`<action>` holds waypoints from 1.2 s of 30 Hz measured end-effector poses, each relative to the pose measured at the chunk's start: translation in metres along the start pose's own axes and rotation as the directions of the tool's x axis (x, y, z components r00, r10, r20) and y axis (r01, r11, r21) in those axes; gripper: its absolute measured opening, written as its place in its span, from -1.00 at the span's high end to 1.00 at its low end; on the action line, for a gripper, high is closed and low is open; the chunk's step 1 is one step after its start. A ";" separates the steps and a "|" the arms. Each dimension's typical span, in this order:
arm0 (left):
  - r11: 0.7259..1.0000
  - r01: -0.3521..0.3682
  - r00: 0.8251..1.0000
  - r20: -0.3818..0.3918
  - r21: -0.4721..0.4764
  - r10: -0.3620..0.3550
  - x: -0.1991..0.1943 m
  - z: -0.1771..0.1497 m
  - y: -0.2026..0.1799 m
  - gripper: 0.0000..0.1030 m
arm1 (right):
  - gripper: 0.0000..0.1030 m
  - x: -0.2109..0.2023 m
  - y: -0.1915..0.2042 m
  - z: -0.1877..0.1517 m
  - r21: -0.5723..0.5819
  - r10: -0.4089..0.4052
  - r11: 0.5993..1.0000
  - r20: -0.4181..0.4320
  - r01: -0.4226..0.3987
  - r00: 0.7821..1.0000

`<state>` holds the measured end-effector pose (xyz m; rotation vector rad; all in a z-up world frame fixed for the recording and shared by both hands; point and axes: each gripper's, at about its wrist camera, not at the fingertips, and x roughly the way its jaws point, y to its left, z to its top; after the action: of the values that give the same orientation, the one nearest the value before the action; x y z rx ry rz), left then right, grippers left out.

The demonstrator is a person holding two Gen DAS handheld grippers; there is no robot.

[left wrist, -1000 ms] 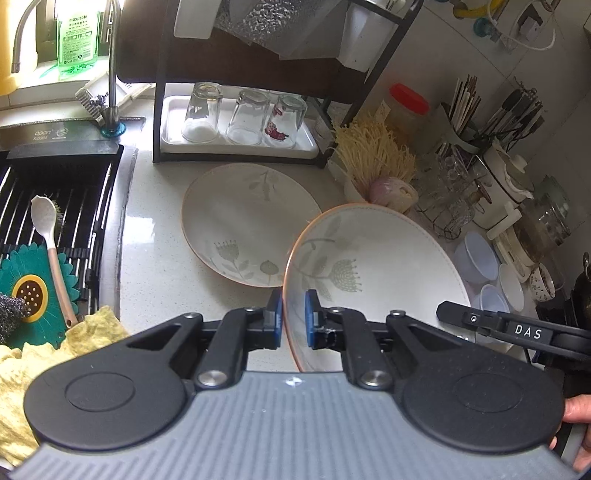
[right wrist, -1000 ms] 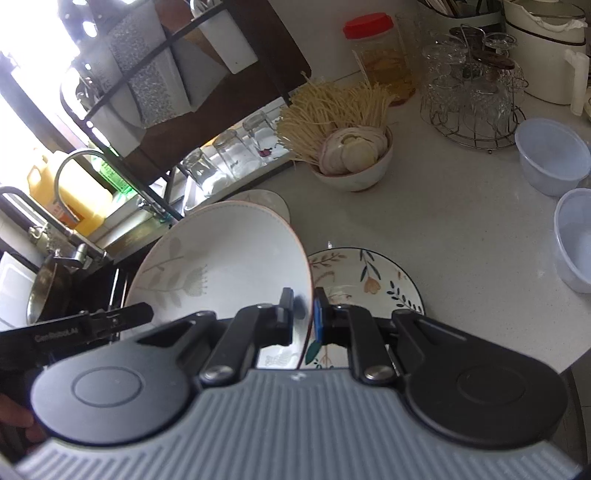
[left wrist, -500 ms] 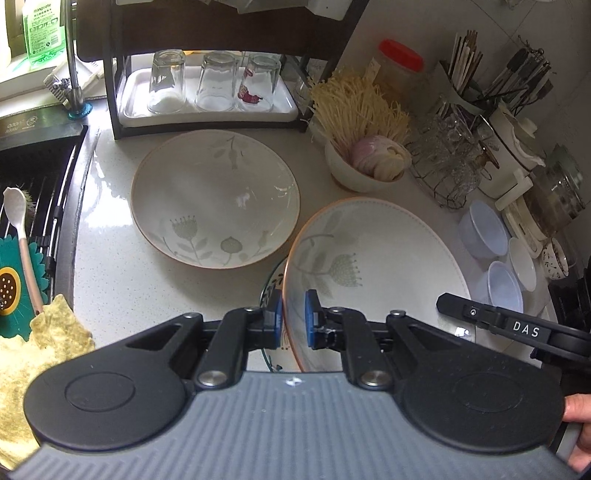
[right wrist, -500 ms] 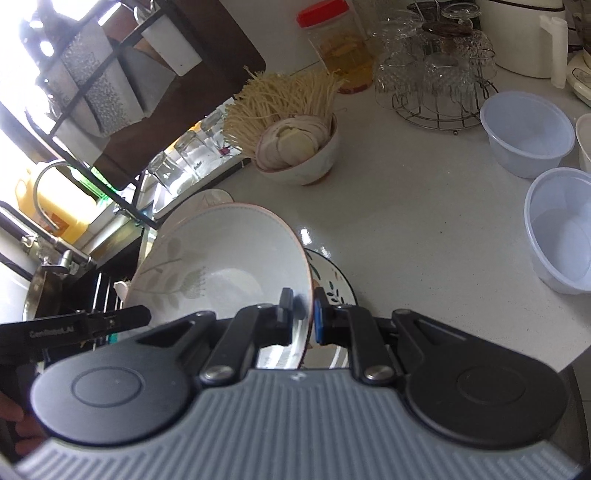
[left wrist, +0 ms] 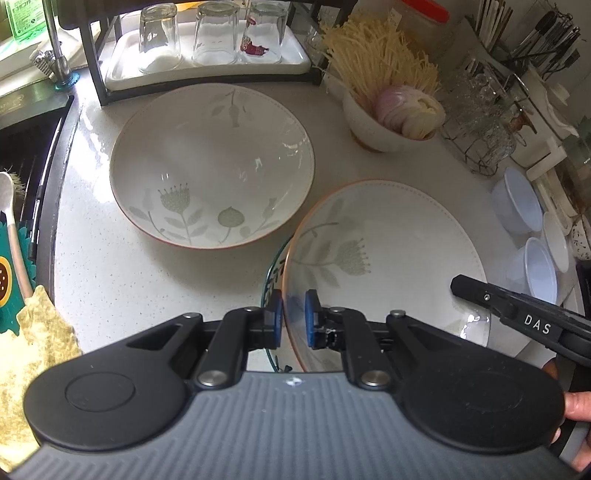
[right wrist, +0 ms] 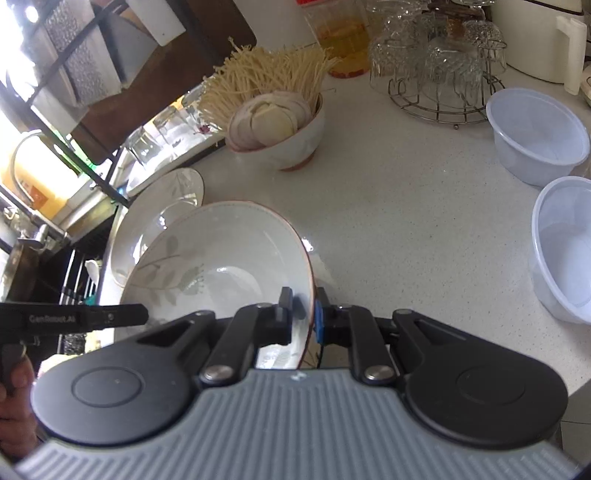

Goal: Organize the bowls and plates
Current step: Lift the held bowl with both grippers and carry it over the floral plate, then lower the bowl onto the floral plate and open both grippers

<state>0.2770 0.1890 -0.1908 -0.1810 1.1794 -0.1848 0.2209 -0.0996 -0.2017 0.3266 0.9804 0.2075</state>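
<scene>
- Left gripper clamped on the near-left rim of a floral bowl, one blue pad inside the rim, the other outside.
- Right gripper pinched on the same bowl's right rim, seen in the right wrist view at 6 o'clock, bowl tilted up on that side.
- Bowl held between the two grippers above the white counter, at about 4 o'clock in the left wrist view.
- Edge of a patterned plate peeking out beneath the bowl's left rim.
- Second floral bowl resting on the counter at 11 o'clock of the held bowl, just apart from it.
- Tray with three upturned glasses at 12 o'clock, under a dark rack.
- Small bowl of noodles and sliced onion at 1 o'clock.
- Two clear plastic tubs at 2 to 3 o'clock in the right wrist view, well apart from the held bowl.
- Wire stand of glasses at 1 o'clock there.
- Yellow cloth at 8 o'clock by the sink.
</scene>
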 end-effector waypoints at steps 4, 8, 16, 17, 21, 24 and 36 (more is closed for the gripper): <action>1.000 -0.014 0.999 -0.029 0.010 0.014 0.010 -0.002 -0.003 0.72 | 0.71 0.005 -0.001 0.001 -0.014 -0.023 1.000 -0.005 0.023 1.000; 0.999 -0.034 0.998 -0.050 0.012 0.035 0.019 -0.004 -0.006 0.70 | 0.69 0.009 0.003 0.001 -0.068 -0.047 0.997 -0.003 0.047 0.999; 0.999 -0.053 0.997 -0.058 0.006 0.053 0.026 -0.002 -0.008 0.69 | 0.66 0.015 0.005 0.002 -0.109 -0.059 0.992 0.008 0.060 0.998; 0.999 -0.054 0.997 -0.058 0.003 0.054 0.026 -0.001 -0.008 0.69 | 0.64 0.016 0.006 0.002 -0.118 -0.060 0.991 0.010 0.061 0.998; 0.998 -0.056 0.996 -0.065 -0.005 0.056 0.026 -0.001 -0.009 0.68 | 0.63 0.017 0.007 0.003 -0.134 -0.061 0.989 0.014 0.063 0.998; 0.998 -0.061 0.996 -0.070 -0.008 0.060 0.024 -0.001 -0.010 0.67 | 0.63 0.017 0.005 0.003 -0.119 -0.049 0.992 0.003 0.049 0.999; 0.996 -0.005 0.997 -0.073 -0.094 -0.001 0.012 -0.007 -0.001 0.29 | 0.63 0.023 0.003 0.002 -0.099 -0.017 0.995 -0.044 0.012 0.999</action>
<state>0.2749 0.1853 -0.2036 -0.2576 1.2615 -0.1351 0.2351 -0.0899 -0.2171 0.2250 1.0128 0.2498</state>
